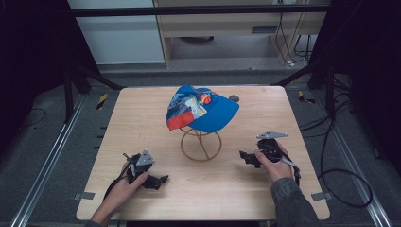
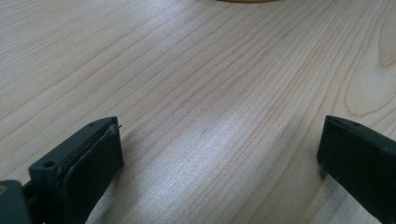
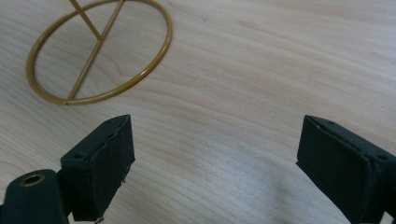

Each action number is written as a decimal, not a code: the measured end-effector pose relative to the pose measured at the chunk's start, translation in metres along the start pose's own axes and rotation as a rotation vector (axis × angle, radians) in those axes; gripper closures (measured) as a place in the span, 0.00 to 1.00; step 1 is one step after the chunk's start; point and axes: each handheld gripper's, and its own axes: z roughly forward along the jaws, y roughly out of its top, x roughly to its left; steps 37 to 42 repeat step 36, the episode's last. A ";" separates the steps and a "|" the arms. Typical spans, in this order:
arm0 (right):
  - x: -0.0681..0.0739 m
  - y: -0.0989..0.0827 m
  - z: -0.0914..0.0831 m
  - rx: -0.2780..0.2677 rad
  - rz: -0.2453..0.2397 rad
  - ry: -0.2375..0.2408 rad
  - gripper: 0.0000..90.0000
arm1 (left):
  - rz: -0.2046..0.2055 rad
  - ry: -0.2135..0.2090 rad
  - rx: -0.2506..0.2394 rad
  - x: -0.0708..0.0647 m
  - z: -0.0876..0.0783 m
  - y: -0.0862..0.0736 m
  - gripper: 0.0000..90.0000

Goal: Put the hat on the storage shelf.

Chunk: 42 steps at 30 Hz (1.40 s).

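Wooden table (image 1: 142, 118) bears a wire stand (image 1: 201, 144), dark curtains around.

Left gripper (image 2: 219, 154) jaws wide apart, bare wooden table (image 2: 210, 70) between — yellow edge (image 2: 245, 1) beyond

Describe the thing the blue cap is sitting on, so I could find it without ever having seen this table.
Start at the wooden table and go to its middle, where the blue cap is perched. Beneath the cap is a wire stand: a thin brass-coloured ring flat on the wood with slim rods rising from it. It is the one golden, see-through frame there, between the two black grippers.
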 end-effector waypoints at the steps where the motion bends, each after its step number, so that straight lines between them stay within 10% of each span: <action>1: 0.001 -0.001 0.001 0.006 0.015 0.004 0.12 | 0.000 0.000 0.000 0.000 0.000 0.000 0.00; 42: 0.017 -0.030 0.024 0.014 -0.050 -0.144 0.09 | -0.001 0.001 0.001 0.000 0.000 0.000 0.00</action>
